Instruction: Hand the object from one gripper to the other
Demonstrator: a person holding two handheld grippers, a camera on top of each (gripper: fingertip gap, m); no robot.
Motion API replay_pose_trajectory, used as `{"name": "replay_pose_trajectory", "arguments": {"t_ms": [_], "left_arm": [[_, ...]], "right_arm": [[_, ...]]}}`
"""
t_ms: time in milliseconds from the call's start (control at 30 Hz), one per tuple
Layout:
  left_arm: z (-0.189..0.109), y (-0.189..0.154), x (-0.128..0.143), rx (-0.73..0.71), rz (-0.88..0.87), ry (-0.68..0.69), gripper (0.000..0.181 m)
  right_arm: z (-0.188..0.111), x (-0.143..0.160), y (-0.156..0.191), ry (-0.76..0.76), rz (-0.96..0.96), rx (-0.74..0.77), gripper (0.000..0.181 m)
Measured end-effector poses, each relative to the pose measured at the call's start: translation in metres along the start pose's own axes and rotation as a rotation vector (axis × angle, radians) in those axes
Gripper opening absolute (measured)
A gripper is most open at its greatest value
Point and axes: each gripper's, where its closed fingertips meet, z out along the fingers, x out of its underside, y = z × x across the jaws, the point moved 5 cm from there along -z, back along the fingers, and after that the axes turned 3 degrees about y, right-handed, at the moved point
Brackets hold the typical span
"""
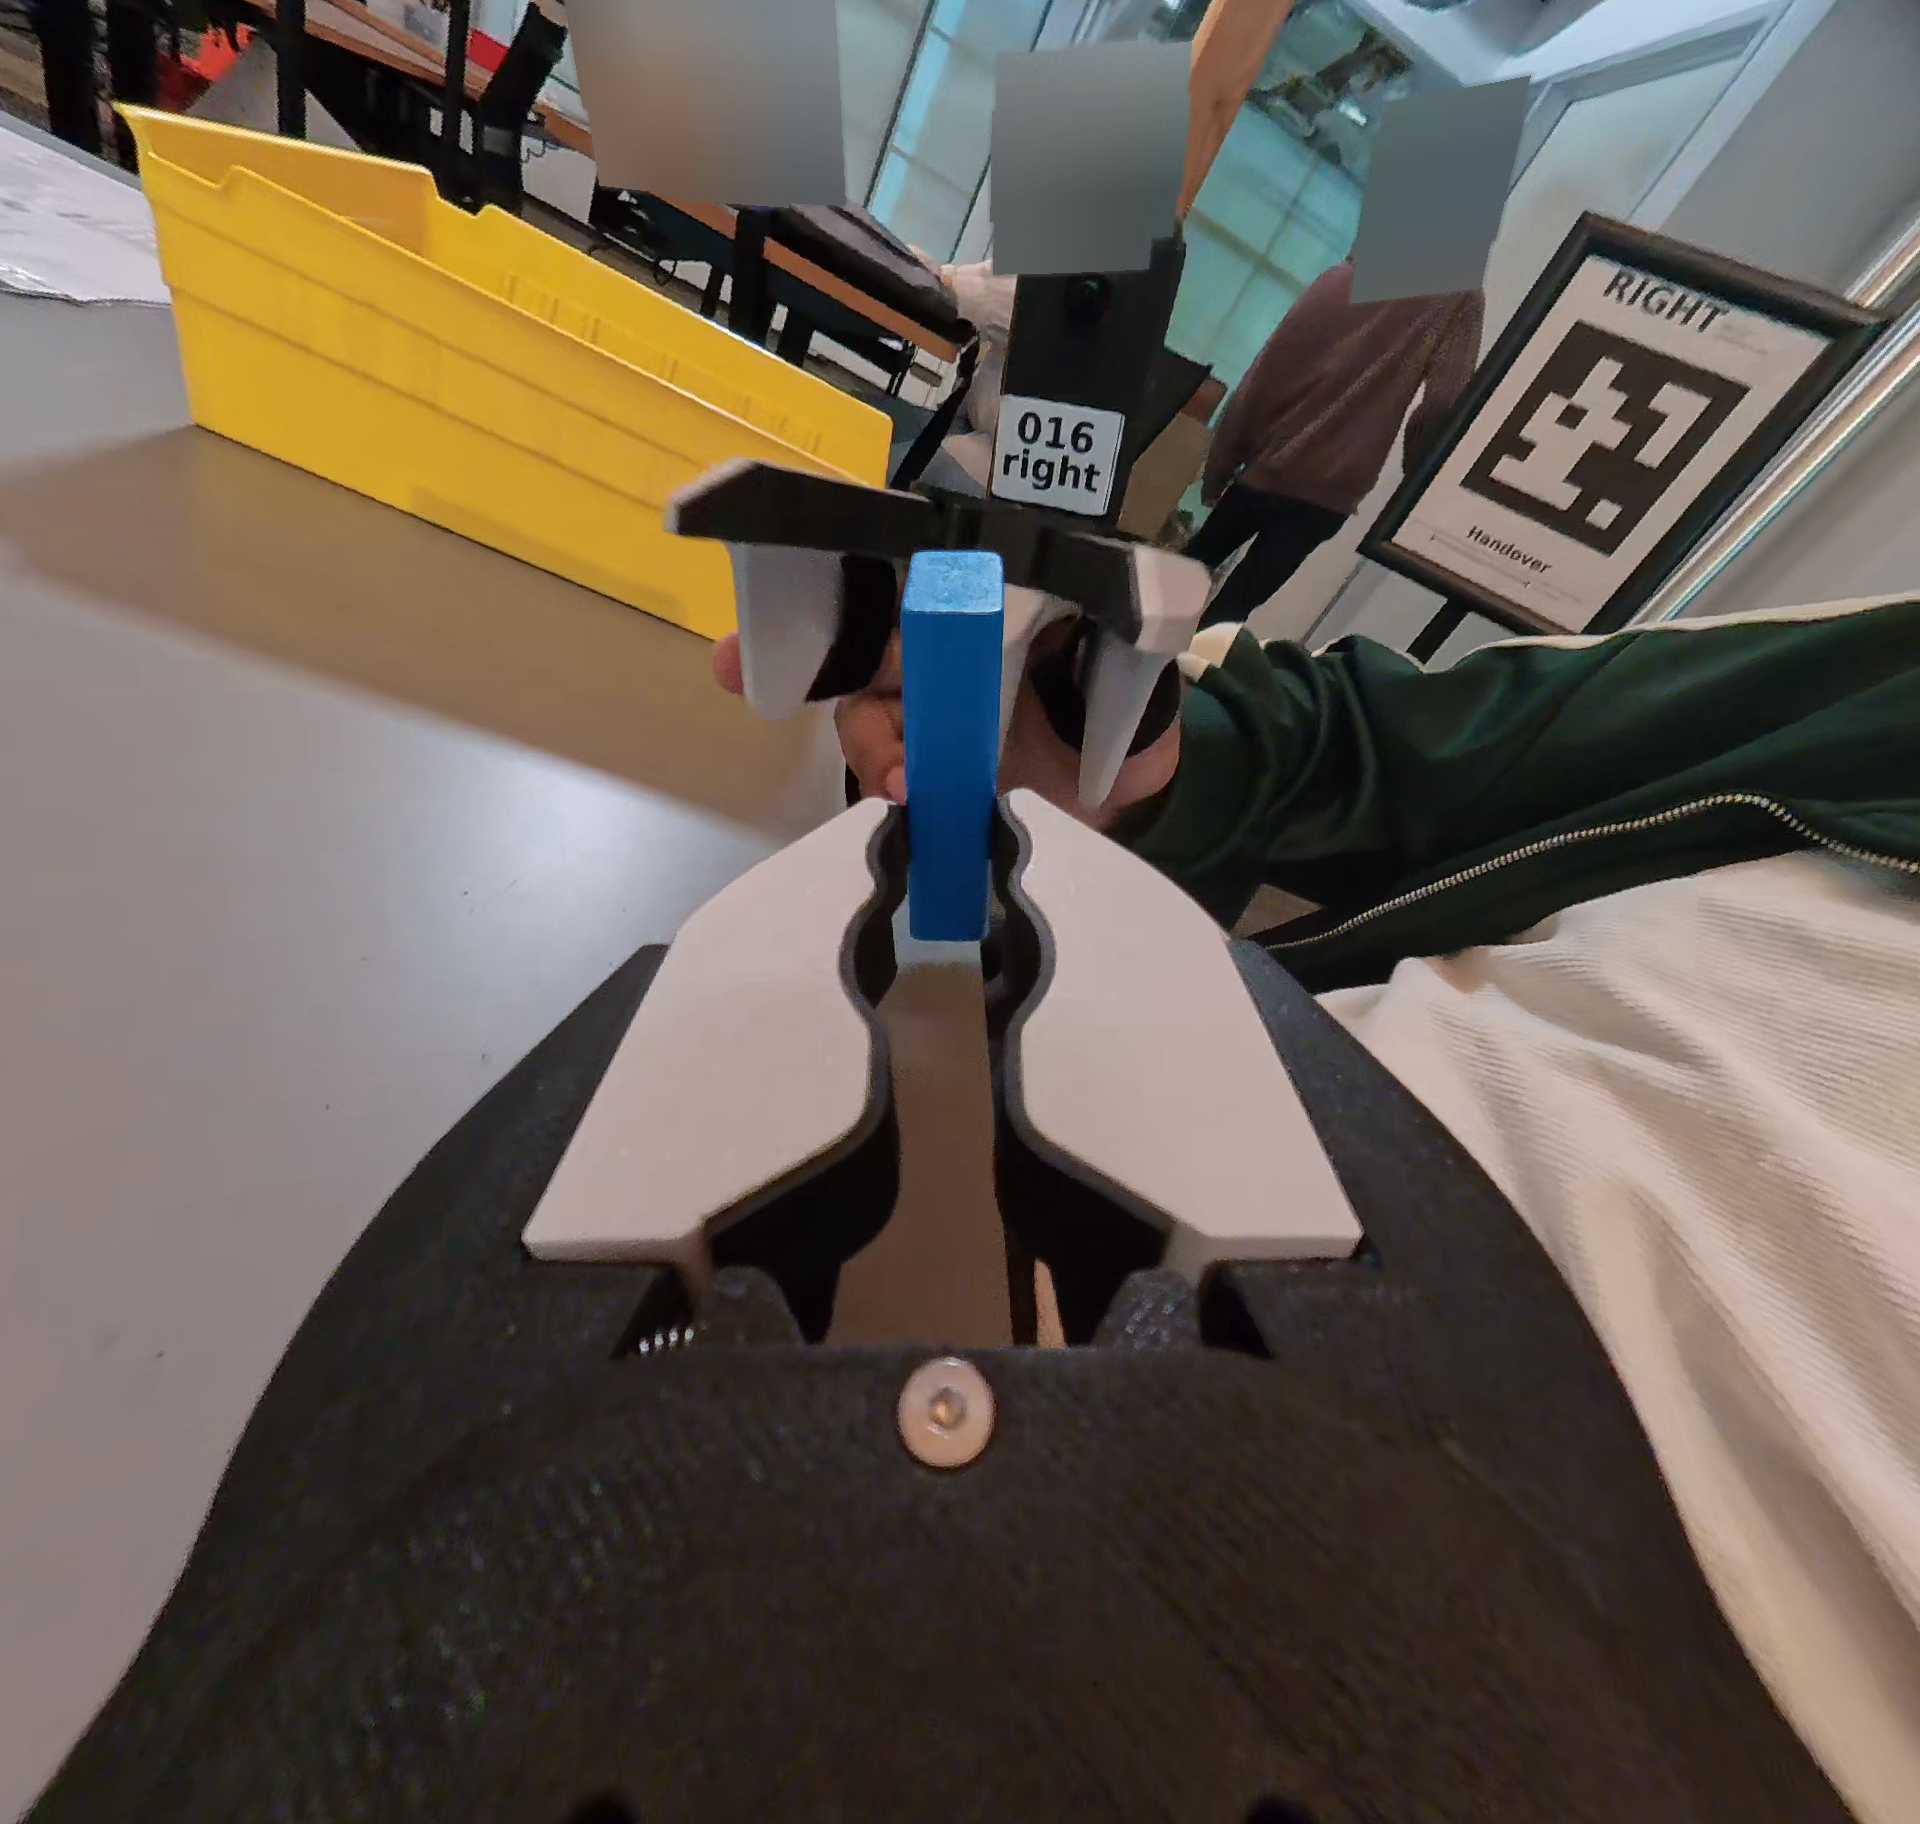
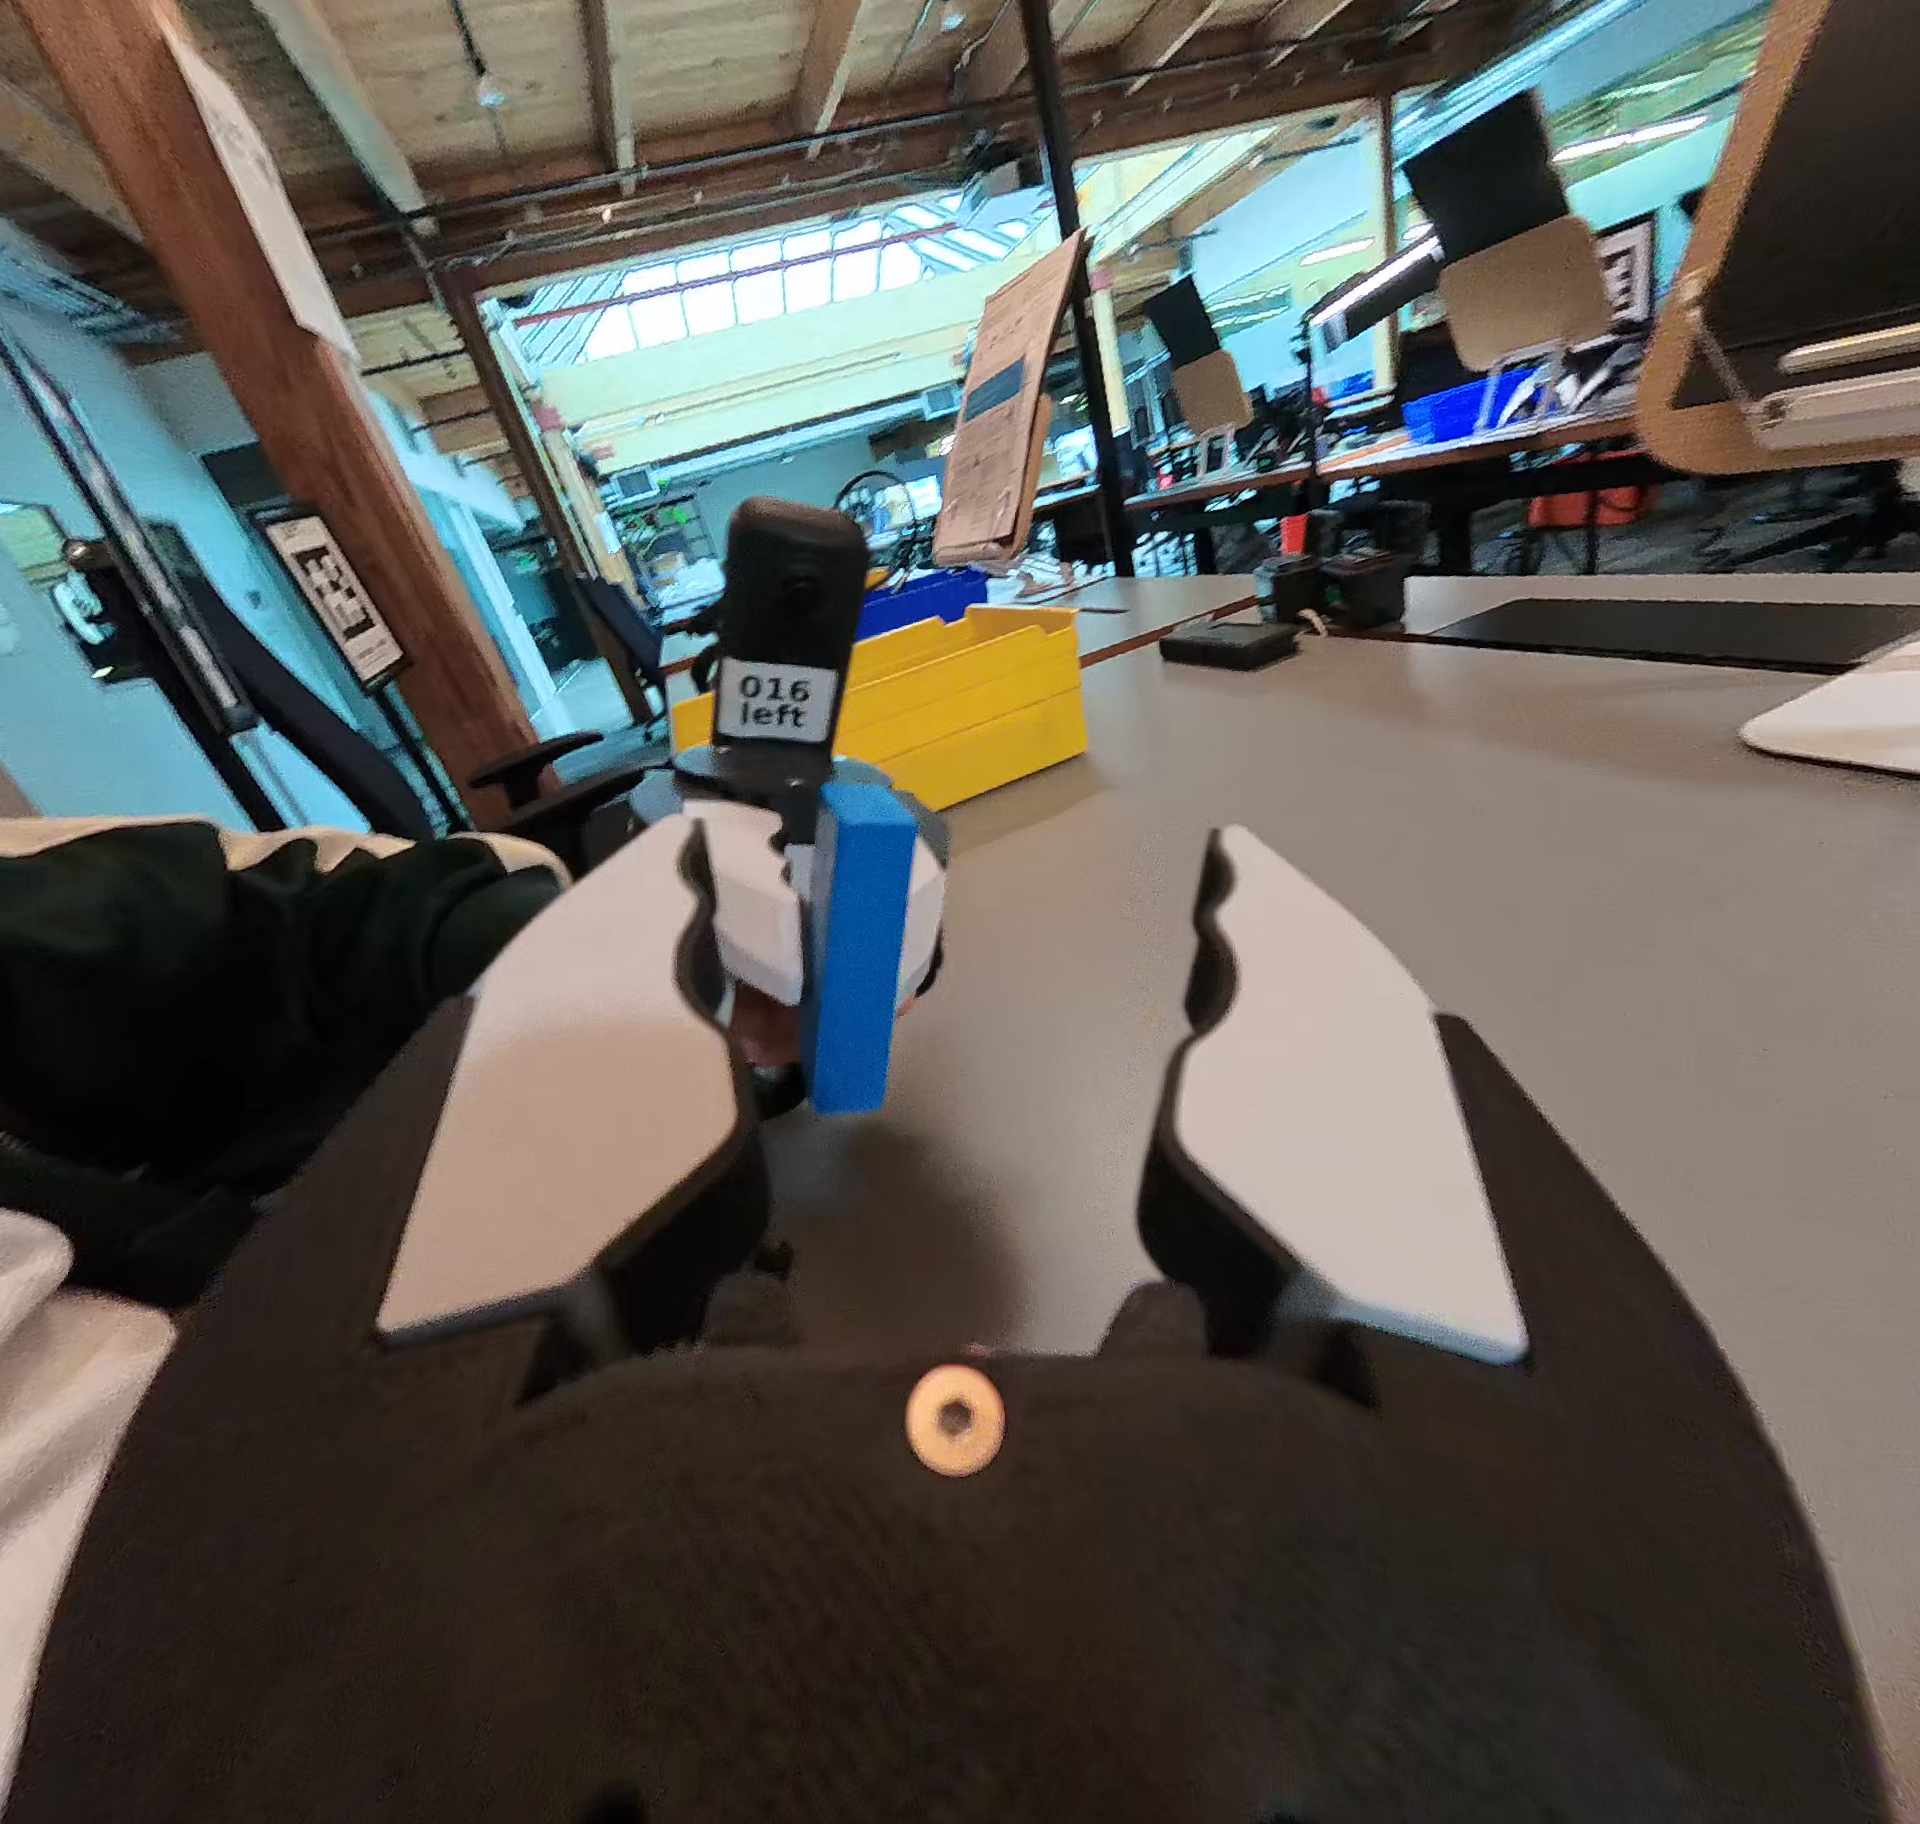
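Currently the blue block [image 1: 951,735], judged light, stiff and smooth, is clamped upright by its lower end in the left tool [image 1: 948,839], its free top best taken by the spread right tool [image 2: 951,901].

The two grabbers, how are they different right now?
The left gripper is shut on the blue block, while the right gripper is wide open and holds nothing. The left gripper's fingers sit close together, pressing the block; the right gripper's fingers stand far apart, with bare grey table showing between them. Both have pale fingers on black bodies, and they face each other.
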Motion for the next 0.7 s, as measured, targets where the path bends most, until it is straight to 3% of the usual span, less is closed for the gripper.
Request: {"name": "replay_pose_trajectory", "arguments": {"t_ms": [100,167,467,700], "left_arm": [[0.003,-0.002,0.002,-0.025,0.05,0.038,0.014],[0.004,-0.004,0.003,-0.036,0.081,0.056,0.014],[0.009,-0.009,0.007,-0.068,0.181,0.111,0.014],[0.009,-0.01,0.006,-0.058,0.186,0.103,0.014]], "right_arm": [[-0.003,-0.005,-0.006,-0.05,-0.006,0.051,0.11],[-0.003,-0.006,-0.006,-0.051,-0.019,0.054,0.113],[0.005,0.016,0.02,0.164,-0.033,-0.176,0.026],[0.005,0.014,0.025,0.159,-0.084,-0.186,0.018]]}}
